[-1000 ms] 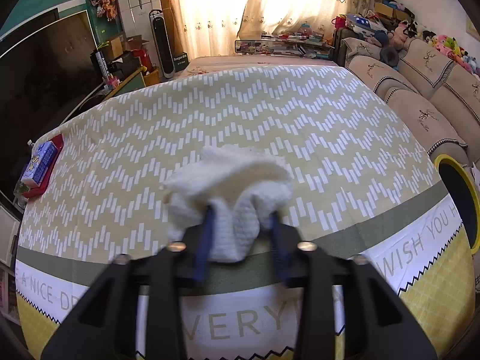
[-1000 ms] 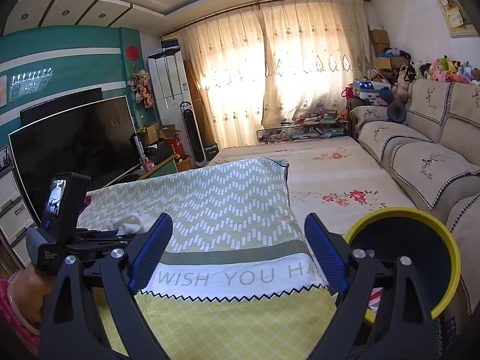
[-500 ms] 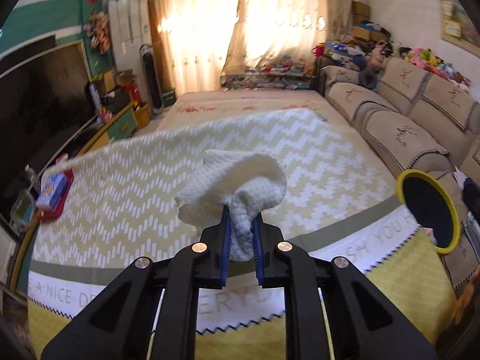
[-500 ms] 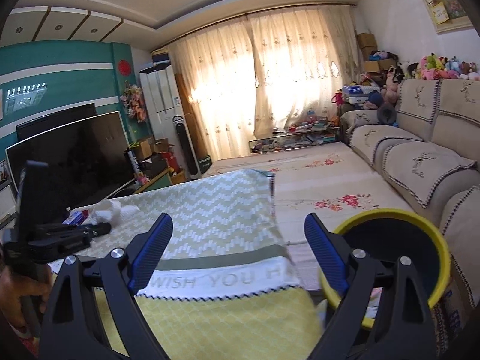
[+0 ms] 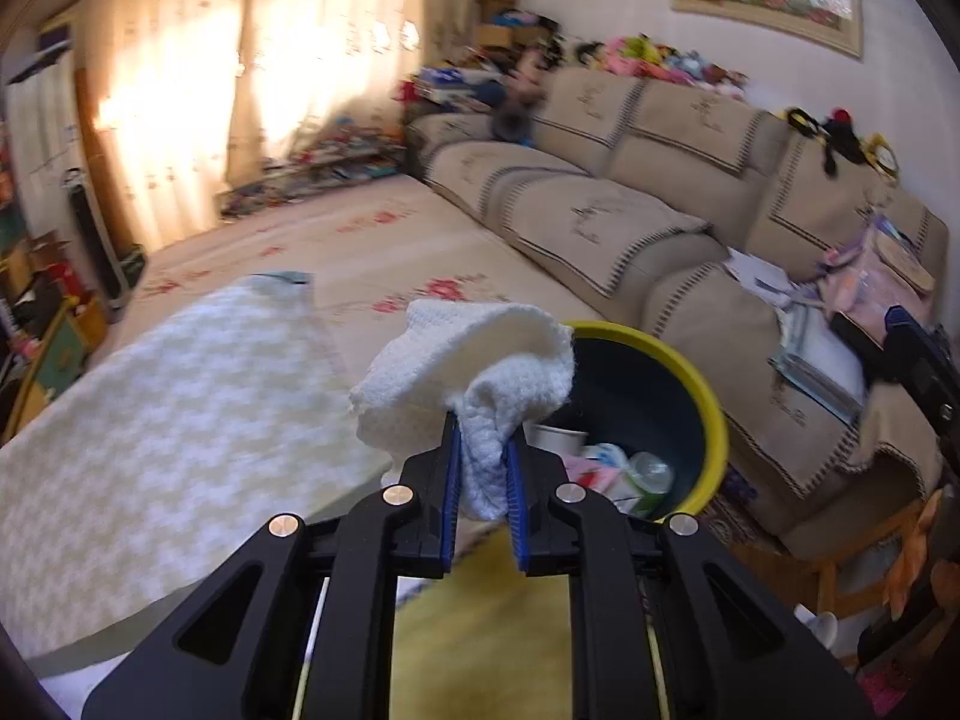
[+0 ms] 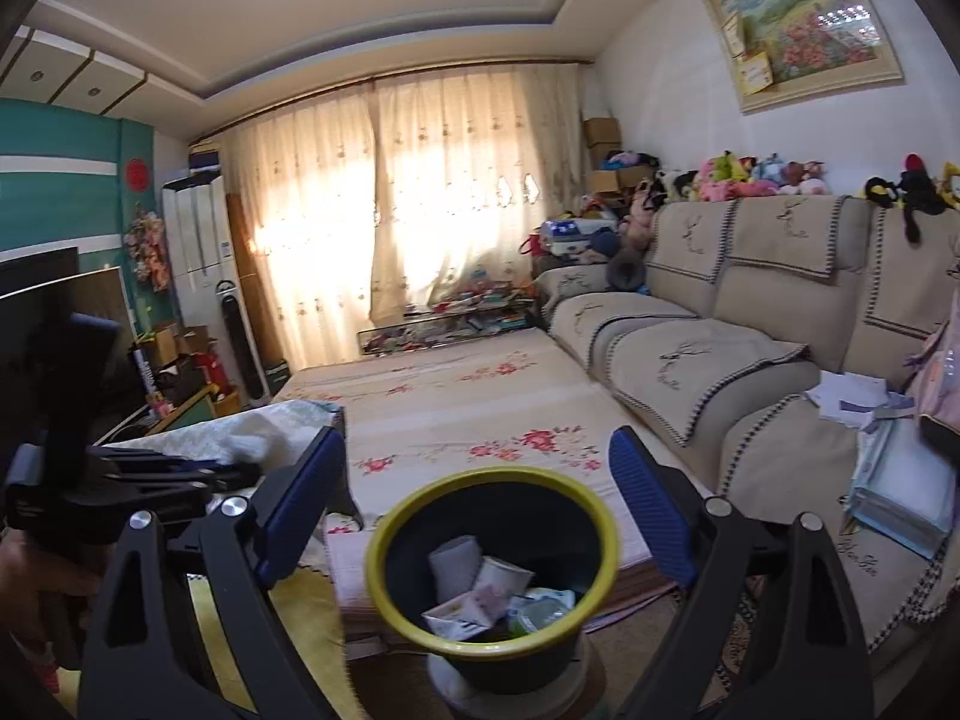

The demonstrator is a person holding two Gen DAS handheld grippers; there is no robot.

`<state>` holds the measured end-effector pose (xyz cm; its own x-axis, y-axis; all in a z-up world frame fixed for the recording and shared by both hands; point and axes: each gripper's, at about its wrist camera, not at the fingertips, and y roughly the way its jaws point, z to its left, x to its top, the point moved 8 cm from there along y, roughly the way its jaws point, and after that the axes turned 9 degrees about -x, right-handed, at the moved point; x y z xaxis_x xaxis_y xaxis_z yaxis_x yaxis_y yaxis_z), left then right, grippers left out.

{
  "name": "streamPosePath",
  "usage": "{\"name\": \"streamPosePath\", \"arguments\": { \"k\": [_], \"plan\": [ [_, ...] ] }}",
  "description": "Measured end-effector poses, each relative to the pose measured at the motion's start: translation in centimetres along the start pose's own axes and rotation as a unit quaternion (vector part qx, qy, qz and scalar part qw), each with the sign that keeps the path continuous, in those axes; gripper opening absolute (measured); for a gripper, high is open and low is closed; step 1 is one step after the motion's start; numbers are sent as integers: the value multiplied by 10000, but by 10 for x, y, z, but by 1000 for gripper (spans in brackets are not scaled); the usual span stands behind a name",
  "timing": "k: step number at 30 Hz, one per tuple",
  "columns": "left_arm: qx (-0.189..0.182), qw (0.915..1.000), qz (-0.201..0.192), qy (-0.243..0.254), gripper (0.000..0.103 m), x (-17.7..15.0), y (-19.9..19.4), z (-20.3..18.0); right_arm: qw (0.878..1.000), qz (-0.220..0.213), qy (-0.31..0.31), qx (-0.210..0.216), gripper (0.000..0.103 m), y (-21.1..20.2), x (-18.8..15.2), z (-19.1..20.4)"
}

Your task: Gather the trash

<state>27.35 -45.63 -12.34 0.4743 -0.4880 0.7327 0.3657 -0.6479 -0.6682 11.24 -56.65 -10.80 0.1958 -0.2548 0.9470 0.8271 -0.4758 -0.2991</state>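
Beyond the near right corner of the bench (image 5: 180, 420), over the floor, we carry one crumpled white paper towel (image 5: 462, 372) pinched between the blue pads of our left hand-held gripper (image 5: 483, 480), its loose folds bulging above the fingertips. We judge this the carrying step: the towel hangs just short of the rim of the single yellow-rimmed trash bin (image 6: 492, 570), which already holds several scraps, a paper cup and wrappers among them, too jumbled to count surely. Our right hand-held gripper (image 6: 480, 510) is spread wide and empty, framing the bin from above. Next, we think, the left one must travel until the towel sits squarely over the bin's mouth, then part its pads and let it drop.
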Motion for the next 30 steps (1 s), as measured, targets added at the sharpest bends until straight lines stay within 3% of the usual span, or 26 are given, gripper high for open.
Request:
{"name": "streamPosePath", "arguments": {
  "k": [3,7,8,11,15,19,23,26,30],
  "plan": [
    [-296,9990,328,79,17,7,40,-31,9999,4,51,-147,86,-1,0,-17],
    [-484,9967,657,-6,27,12,96,-44,9995,37,148,-288,88,1,0,-33],
    [-518,9959,740,-21,34,12,111,-45,9994,34,175,-299,88,0,1,-35],
    [-433,9944,960,-92,75,9,149,-36,9993,60,184,-331,88,0,4,-36],
    [-194,9927,1131,-360,80,0,155,-15,9995,3,165,-269,89,-6,7,-30],
    [-169,9952,781,-566,86,-6,108,7,9998,-26,185,-82,89,-12,7,-17],
    [217,9974,65,-687,97,-17,20,31,9998,-41,110,171,91,-19,6,6],
    [695,9926,-438,-889,98,-38,-58,53,9993,-38,17,383,93,-26,5,26],
    [1353,9778,-898,-1325,98,-83,-154,85,9973,3,-99,726,96,-36,1,53]
  ]
}}
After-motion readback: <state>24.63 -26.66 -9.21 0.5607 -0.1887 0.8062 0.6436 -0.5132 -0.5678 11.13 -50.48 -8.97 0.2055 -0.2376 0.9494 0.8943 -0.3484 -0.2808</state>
